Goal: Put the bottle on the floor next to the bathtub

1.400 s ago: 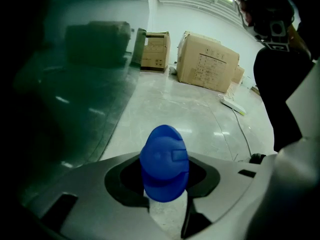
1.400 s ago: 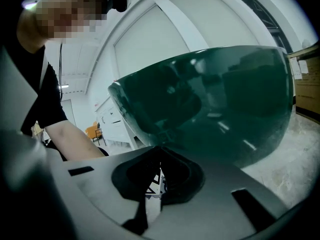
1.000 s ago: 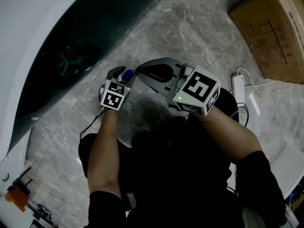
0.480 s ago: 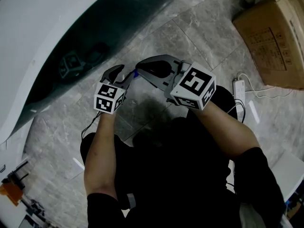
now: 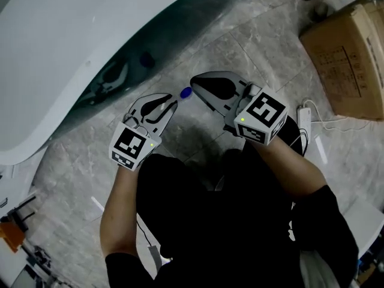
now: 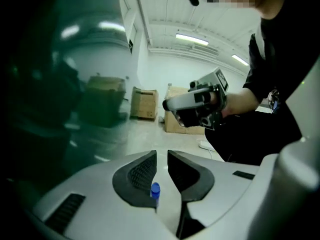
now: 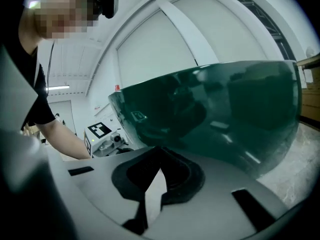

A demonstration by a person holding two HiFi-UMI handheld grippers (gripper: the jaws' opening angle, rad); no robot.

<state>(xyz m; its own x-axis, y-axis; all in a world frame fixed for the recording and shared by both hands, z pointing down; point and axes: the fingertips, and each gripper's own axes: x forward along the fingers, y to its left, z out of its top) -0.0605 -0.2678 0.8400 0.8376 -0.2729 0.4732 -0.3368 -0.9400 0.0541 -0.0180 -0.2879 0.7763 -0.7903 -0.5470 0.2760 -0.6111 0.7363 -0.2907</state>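
One small bottle with a blue cap [image 5: 186,92] stands on the grey stone-tile floor [image 5: 252,35] at mid-frame, near the white, dark-sided bathtub [image 5: 72,41]. Its body seems clear and light, though it hardly shows. It would tip easily, so grasp the body below the cap. The left gripper [image 5: 173,104] has just been closing; its jaws stand narrowly apart and grip nothing, with the cap showing through the gap. The right gripper [image 5: 195,81] is clenched and empty.
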